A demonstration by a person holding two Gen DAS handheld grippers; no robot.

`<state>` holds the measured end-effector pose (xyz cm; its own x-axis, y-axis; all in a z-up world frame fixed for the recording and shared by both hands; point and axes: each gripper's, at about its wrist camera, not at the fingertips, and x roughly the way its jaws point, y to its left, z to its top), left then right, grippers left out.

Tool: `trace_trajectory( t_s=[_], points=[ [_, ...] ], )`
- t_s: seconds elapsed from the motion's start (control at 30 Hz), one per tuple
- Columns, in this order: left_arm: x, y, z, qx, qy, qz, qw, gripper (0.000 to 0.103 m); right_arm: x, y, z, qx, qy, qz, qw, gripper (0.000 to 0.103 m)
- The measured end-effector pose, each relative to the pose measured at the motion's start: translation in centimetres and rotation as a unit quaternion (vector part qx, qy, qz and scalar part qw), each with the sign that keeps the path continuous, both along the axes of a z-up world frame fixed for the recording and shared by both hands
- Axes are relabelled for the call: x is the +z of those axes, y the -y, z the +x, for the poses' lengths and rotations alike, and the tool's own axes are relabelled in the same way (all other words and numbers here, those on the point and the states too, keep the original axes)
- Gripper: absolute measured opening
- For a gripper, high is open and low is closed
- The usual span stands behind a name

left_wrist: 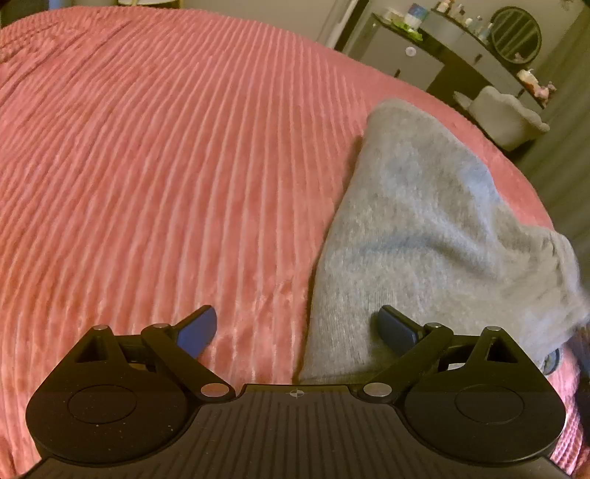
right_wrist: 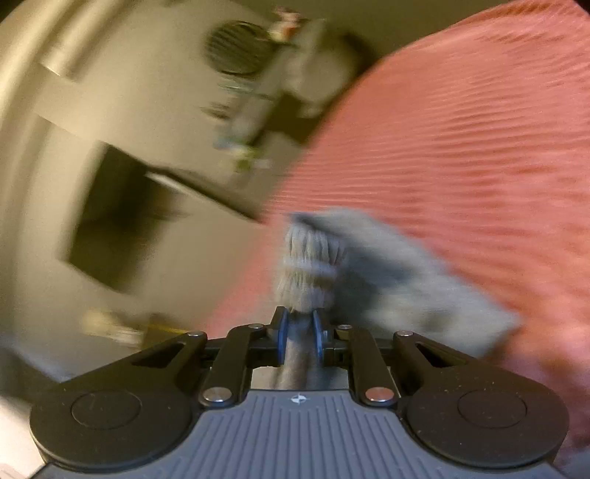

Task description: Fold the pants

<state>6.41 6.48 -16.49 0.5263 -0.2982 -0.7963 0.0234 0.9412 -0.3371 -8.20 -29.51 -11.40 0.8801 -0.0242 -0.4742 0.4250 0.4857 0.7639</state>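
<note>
Left wrist view: the grey pants (left_wrist: pixel 424 228) are laid on a pink ribbed bedspread (left_wrist: pixel 166 165), filling the frame from 1 to 5 o'clock; the near edge runs under the tool body. The left gripper (left_wrist: pixel 298 328) is held over that edge with its blue pads (left_wrist: pixel 201 326) spread wide apart, nothing pinched; one pad is over bedspread, the other over grey cloth. A dark dresser (left_wrist: pixel 442 51) with small bottles and a round mirror (left_wrist: pixel 516 35) is seen at 1 o'clock; no label on them can be read.

Right wrist view, heavily blurred: the right gripper (right_wrist: pixel 300 333) is clamped on a ribbed cuff (right_wrist: pixel 309 265) of the pants (right_wrist: pixel 405 280), cloth bunched between the blue pads. The rest trails toward 3 o'clock across the bedspread (right_wrist: pixel 461 129). No readable writing is found in either view.
</note>
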Motion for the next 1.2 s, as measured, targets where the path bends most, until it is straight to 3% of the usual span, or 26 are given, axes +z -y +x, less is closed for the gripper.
trace_trajectory(
  t_s=[0.03, 0.1, 0.17, 0.23, 0.37, 0.43, 0.6, 0.7, 0.97, 1.0, 1.03, 1.07, 1.2],
  points=[
    [0.0, 0.0, 0.0, -0.001, -0.001, -0.001, 1.0, 0.098, -0.6, 0.1, 0.2, -0.003, -0.039, -0.021, 0.999, 0.006],
    [0.0, 0.2, 0.0, -0.002, -0.001, 0.002, 1.0, 0.098, -1.4, 0.3, -0.2, 0.004, -0.033, -0.023, 0.999, 0.006],
    [0.0, 0.2, 0.1, -0.002, -0.002, 0.003, 1.0, 0.098, -1.3, 0.3, -0.2, 0.005, -0.023, -0.004, 1.0, 0.014],
    [0.0, 0.2, 0.2, -0.001, -0.004, 0.003, 1.0, 0.098, -0.9, -0.1, 0.2, 0.017, -0.007, -0.012, 1.0, 0.037],
    [0.0, 0.3, 0.2, -0.001, -0.004, 0.005, 1.0, 0.098, -0.8, -0.5, 1.3, 0.022, 0.01, -0.024, 0.999, 0.049],
    [0.0, 0.3, 0.2, -0.001, -0.005, 0.005, 1.0, 0.098, -0.8, -0.7, 1.9, 0.02, 0.021, -0.019, 0.999, 0.063],
    [-0.1, 0.3, 0.2, 0.0, -0.006, 0.005, 1.0, 0.098, -1.2, -1.0, 2.6, 0.02, 0.03, -0.035, 0.999, 0.07],
    [-0.2, 0.3, 0.3, 0.0, -0.007, 0.004, 1.0, 0.099, -1.7, -0.7, 2.4, 0.02, 0.058, -0.02, 0.998, 0.081],
    [-0.4, 0.2, 0.4, 0.003, -0.01, 0.003, 0.9999, 0.1, -2.6, 1.0, 2.6, -0.015, 0.056, 0.073, 0.996, 0.078],
    [-0.5, 0.2, 0.5, 0.003, -0.01, 0.003, 0.9999, 0.1, -2.6, 1.0, 3.0, -0.02, 0.051, 0.07, 0.996, 0.069],
    [-0.4, 0.2, 0.4, 0.003, -0.01, 0.004, 0.9999, 0.1, -2.6, 1.0, 3.6, -0.024, 0.038, 0.06, 0.997, 0.045],
    [-0.4, 0.2, 0.4, 0.003, -0.01, 0.003, 0.9999, 0.1, -2.8, 1.1, 4.2, -0.025, 0.019, 0.05, 0.998, 0.031],
    [-0.5, 0.0, 0.4, 0.005, -0.012, -0.001, 0.9999, 0.1, -3.2, 1.5, 4.0, -0.02, 0.022, 0.068, 0.997, 0.026]
  ],
)
